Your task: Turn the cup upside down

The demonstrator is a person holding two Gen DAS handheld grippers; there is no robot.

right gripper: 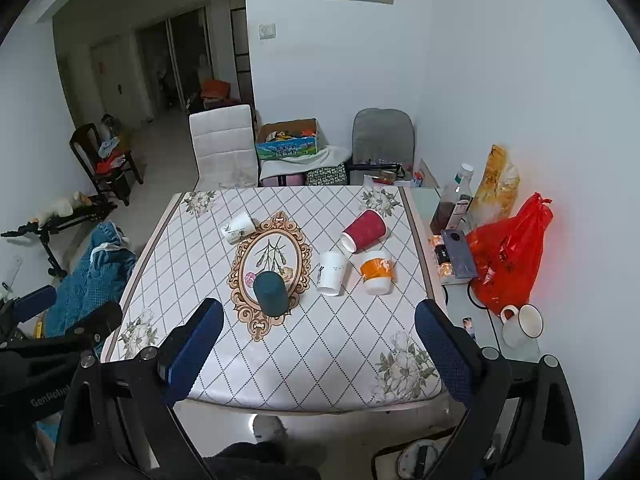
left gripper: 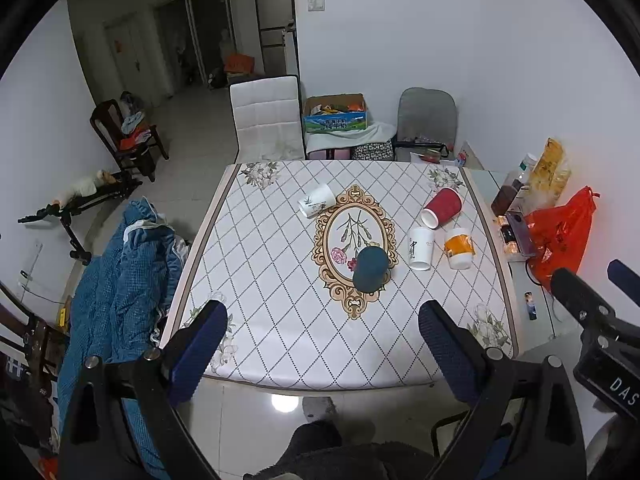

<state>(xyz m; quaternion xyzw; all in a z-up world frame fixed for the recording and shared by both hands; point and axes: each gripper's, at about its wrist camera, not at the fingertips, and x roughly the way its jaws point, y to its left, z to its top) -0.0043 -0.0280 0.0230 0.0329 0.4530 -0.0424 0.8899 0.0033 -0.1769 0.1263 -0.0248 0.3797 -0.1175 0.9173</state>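
Your left gripper (left gripper: 322, 350) hangs above the near edge of the table (left gripper: 280, 360) with its blue pads spread wide and nothing between them. Your right gripper (right gripper: 318, 350) sits the same way, jaws wide apart and empty, and its body shows at about 4 o'clock in the left wrist view.

Five cups are on the patterned tablecloth. In the left wrist view, the teal cup (left gripper: 371, 269) stands mouth-down on the lower right part of the gold oval frame (left gripper: 332, 280) printed at the centre, roughly at 12 o'clock from your left pads. At 1 o'clock from it, the plain white cup (left gripper: 420, 248) also stands upside down, and just beside that, to its 3 o'clock, the orange-banded cup (left gripper: 460, 248) is inverted too. Behind those two, toward 12 o'clock, the red cup (left gripper: 442, 208) lies on its side with its white mouth pointing down-left, close to the white cup but whether they touch you cannot tell. At 10 o'clock from the oval, a white printed cup (left gripper: 317, 206) lies on its side, well apart from the rest.

In the right wrist view, a white mug (right gripper: 522, 326) rests on the glass strip at 3 o'clock, near a red plastic bag (right gripper: 508, 256) and a phone (right gripper: 460, 252).
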